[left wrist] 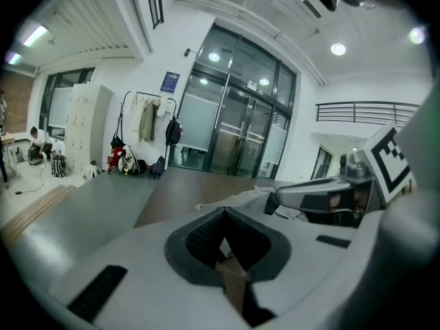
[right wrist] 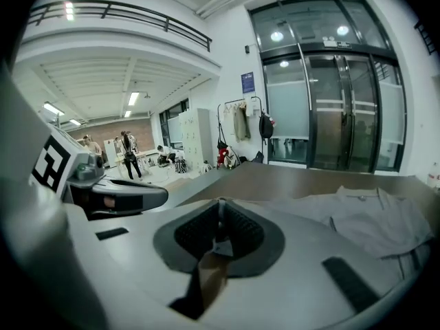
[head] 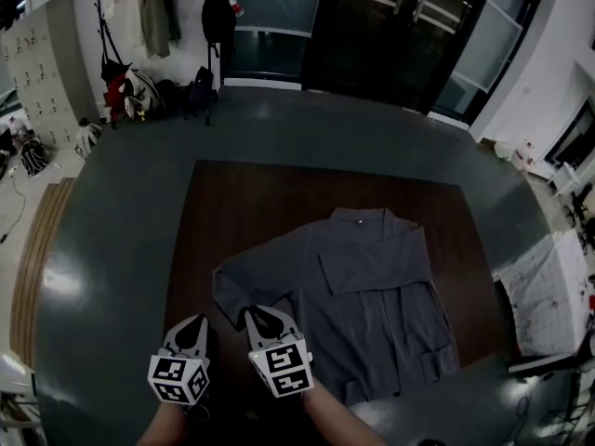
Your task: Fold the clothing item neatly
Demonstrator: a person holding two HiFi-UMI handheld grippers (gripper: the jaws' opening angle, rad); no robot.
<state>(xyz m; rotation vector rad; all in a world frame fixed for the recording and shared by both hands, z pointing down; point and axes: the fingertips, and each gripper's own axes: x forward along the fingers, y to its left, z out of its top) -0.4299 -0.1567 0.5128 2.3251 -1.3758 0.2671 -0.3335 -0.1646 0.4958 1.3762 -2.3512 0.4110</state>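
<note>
A grey button shirt (head: 372, 295) lies spread on the dark brown table (head: 251, 212), collar at the far side, with one sleeve folded across its chest. The other sleeve (head: 232, 286) reaches toward me at the left. My right gripper (head: 263, 312) sits at that sleeve's near end, its jaws closed with the cloth edge at their tips (right wrist: 220, 205). The shirt (right wrist: 371, 222) stretches ahead and to the right of it. My left gripper (head: 193, 321) is beside it over bare table, shut and empty (left wrist: 223, 212), off the cloth.
The table's near edge is close under both grippers. Grey floor (head: 112, 240) surrounds the table. A coat rack with bags (head: 158, 72) stands far left, glass doors (head: 390, 35) behind, and a paint-spotted white board (head: 548, 286) at the right.
</note>
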